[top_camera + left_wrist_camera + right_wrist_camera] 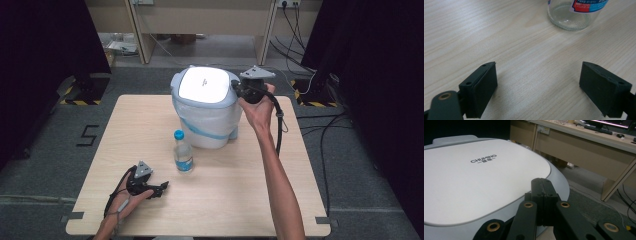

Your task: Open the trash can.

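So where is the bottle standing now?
In the high view the bottle stands upright near the table's middle, just in front of the bin, with the open left gripper nearby.

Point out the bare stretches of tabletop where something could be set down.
Free: the table right of the water bottle, up to the right forearm; also the far-left corner beside the lidded bin. Crowded: the bin-to-bottle strip, and the near-left corner, where the left hand-held gripper rests.
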Available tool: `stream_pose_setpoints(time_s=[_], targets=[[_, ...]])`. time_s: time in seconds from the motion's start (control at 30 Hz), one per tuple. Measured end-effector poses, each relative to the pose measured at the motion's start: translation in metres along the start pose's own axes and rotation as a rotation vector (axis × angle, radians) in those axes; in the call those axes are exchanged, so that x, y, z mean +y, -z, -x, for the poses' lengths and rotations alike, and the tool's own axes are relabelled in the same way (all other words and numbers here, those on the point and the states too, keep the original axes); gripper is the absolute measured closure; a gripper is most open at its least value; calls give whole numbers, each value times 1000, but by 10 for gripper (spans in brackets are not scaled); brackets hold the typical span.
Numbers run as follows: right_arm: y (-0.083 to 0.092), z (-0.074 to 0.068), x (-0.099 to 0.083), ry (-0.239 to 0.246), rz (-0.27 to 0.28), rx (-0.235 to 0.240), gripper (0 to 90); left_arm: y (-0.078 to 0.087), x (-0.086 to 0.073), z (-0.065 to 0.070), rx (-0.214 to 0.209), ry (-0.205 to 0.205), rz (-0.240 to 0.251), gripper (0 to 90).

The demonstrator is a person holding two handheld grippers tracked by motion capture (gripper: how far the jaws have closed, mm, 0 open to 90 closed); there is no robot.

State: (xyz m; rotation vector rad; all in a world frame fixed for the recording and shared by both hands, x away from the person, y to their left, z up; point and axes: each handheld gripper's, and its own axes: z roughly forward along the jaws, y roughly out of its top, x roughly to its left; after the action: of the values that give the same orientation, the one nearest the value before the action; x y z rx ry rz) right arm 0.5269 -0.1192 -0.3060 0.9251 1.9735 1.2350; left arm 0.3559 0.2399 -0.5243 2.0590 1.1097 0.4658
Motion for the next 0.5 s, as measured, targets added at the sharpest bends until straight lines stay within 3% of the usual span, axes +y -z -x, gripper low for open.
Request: stream_pose_setpoints(time_s=[0.13,0.2,0.37,0.5], targets=[[-1,2,0,-12,-4,7,900,0,0,0,0,0,0,136],[-1,0,1,16,-13,-4,900,0,0,0,0,0,0,136],[-1,0,2,17,-19,-2,900,0,0,0,0,0,0,136],[-2,-6,2,50,-30,-47,900,0,0,0,1,0,0,136]])
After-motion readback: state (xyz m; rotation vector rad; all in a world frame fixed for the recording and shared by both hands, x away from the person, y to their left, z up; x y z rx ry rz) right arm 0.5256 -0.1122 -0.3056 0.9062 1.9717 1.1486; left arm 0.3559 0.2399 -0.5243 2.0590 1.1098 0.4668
